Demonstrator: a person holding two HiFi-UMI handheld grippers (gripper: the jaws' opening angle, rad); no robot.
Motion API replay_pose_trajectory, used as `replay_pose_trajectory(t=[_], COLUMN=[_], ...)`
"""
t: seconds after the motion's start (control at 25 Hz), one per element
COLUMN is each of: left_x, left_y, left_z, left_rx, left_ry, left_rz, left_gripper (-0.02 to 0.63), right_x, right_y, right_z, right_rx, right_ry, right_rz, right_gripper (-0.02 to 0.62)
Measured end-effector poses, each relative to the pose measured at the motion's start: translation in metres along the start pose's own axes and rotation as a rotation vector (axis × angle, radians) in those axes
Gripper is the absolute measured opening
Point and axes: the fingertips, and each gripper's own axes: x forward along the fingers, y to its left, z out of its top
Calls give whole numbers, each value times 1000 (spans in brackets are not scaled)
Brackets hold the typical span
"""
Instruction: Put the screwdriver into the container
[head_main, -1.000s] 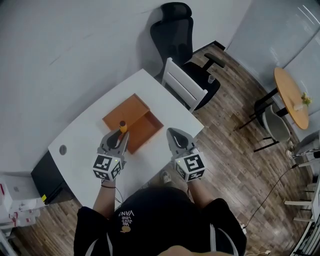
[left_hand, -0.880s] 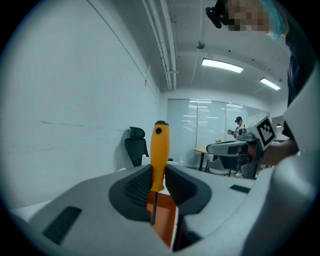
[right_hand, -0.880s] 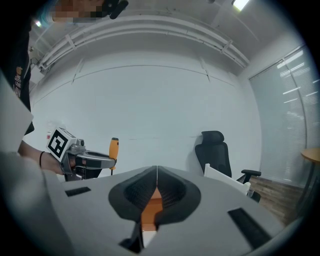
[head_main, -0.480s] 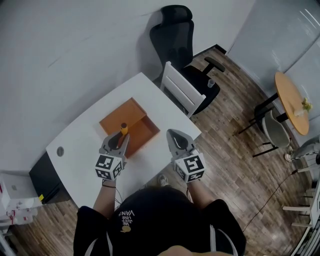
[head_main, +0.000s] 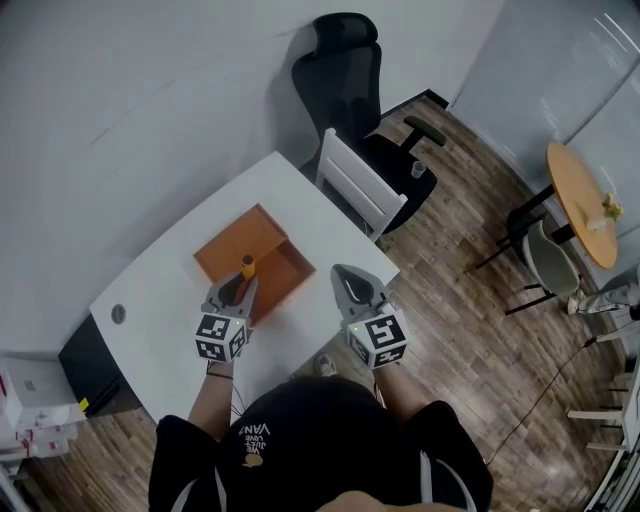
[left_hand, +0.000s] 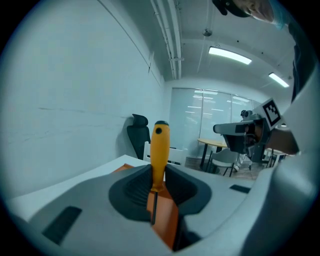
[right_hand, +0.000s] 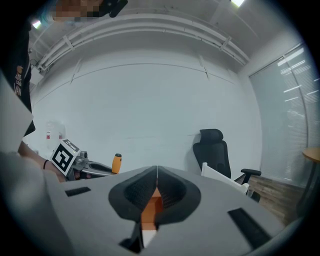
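Head view: an orange container is seen lying open on a white table, w/ both grippers held at its near side. The left gripper is clamped on a screwdriver. The yellow handle is poked out past the jaw tips, over the container's near-left edge. In the left gripper view the grip is shown at the handle's base, w/ the dark shaft run back btw the pads and the handle stood upright beyond them. The container's orange is seen below the jaws. The right gripper is held just right of the container's near corner, apart from it. In the right gripper view its jaws are pressed together at the tips w/ nothing btw them, and a strip of the container is glimpsed through the slit lower down. A white chair is placed beyond the container at the table's far edge, w/ a black chair behind that. Whether the screwdriver touches the container can't be told.
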Motion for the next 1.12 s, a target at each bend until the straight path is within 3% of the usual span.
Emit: replay_pose_trajectory(t=[0.84,1.12], left_x=[33,38], left_y=[2,-1], left_z=[-56,-67], left_rx=[-13,-18], left_ry=[157,190], left_rz=[-43,-51], left_gripper=[84,84], right_x=[6,4], right_y=[8,13], right_z=[-20,-18], right_rx=[-11,-14], right_ry=[85,62], right_rz=[24,28], right_gripper=[12,12])
